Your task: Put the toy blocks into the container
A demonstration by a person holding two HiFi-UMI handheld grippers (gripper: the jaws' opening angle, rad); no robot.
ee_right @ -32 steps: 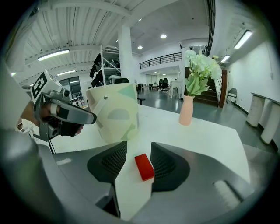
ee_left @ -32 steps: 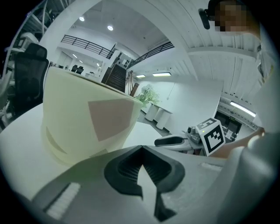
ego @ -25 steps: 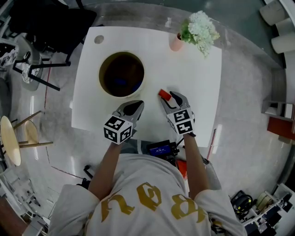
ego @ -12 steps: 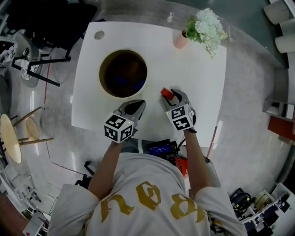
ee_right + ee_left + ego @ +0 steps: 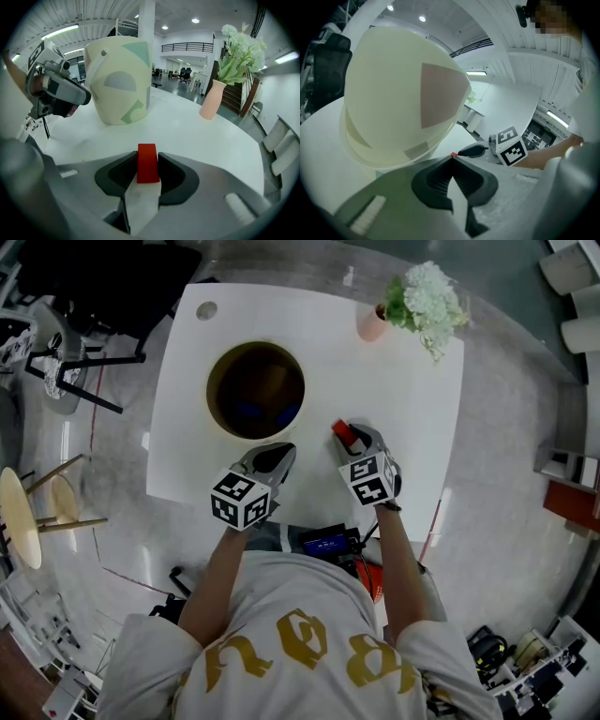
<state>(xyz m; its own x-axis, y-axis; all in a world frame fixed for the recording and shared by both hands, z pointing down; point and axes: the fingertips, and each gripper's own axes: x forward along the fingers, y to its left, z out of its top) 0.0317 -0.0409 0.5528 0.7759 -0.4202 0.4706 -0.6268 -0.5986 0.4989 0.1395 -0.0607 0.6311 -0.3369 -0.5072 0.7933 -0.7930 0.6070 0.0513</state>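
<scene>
The right gripper (image 5: pixel 352 439), one of two, is tilting steeply down, its jaws having just been closing onto the single red block (image 5: pixel 148 163), which is resting on the white table (image 5: pixel 403 390) right of the one container (image 5: pixel 119 86). The left gripper (image 5: pixel 451 161) is hovering near the container, jaws together and empty.

Overhead plus low views, container (image 5: pixel 119 93) shared

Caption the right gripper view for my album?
Right gripper, jaws just closing, grips a red toy block before a pale patterned container.
</scene>
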